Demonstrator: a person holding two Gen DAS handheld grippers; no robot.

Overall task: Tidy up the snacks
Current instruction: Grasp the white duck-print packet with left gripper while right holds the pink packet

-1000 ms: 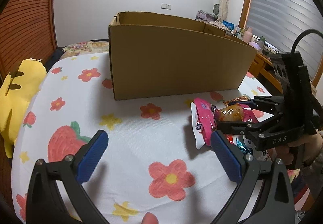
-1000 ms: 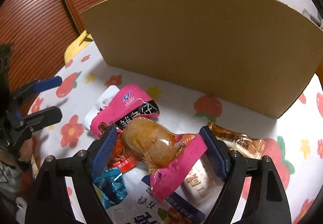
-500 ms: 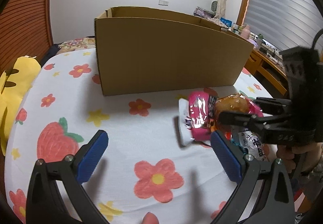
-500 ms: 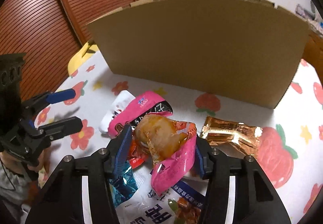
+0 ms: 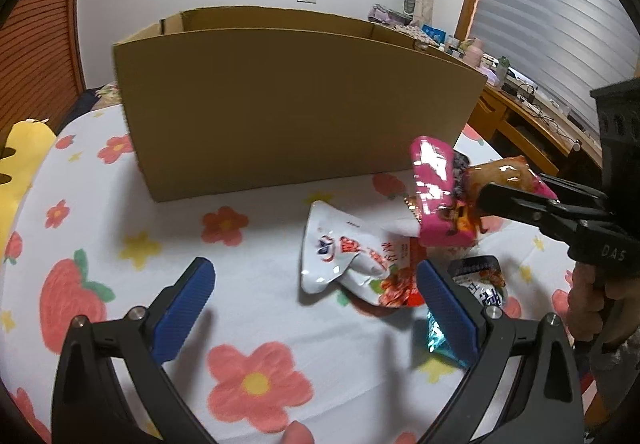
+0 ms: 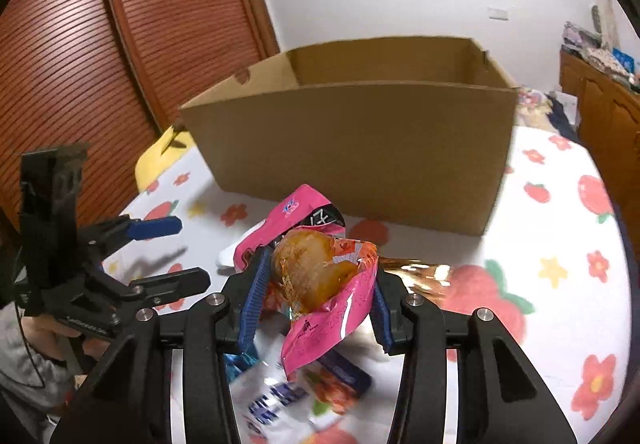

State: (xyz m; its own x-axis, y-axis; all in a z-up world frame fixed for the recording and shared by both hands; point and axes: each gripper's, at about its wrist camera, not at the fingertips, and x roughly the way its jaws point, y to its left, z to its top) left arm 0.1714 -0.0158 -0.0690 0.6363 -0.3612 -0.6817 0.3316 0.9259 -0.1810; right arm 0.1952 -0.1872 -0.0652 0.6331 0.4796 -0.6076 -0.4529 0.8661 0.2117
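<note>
My right gripper (image 6: 316, 296) is shut on a pink snack packet (image 6: 320, 276) with a clear window showing an orange-brown piece of food, and holds it lifted above the table; it also shows in the left wrist view (image 5: 444, 200). An open cardboard box (image 6: 360, 140) stands behind it, also in the left wrist view (image 5: 296, 112). My left gripper (image 5: 316, 304) is open and empty, low over the table, near a white and red snack packet (image 5: 352, 260). Blue and white packets (image 6: 288, 400) lie under the lifted one.
The table has a white cloth (image 5: 248, 292) printed with flowers and strawberries. A gold foil packet (image 6: 420, 272) lies right of the pile. A yellow plush toy (image 5: 20, 156) sits at the table's left edge. A wooden desk (image 5: 532, 116) stands at the far right.
My right gripper closed on the pink packet and lifted it off the pile toward the box. The white and red packet beneath is now uncovered. My left gripper stayed open.
</note>
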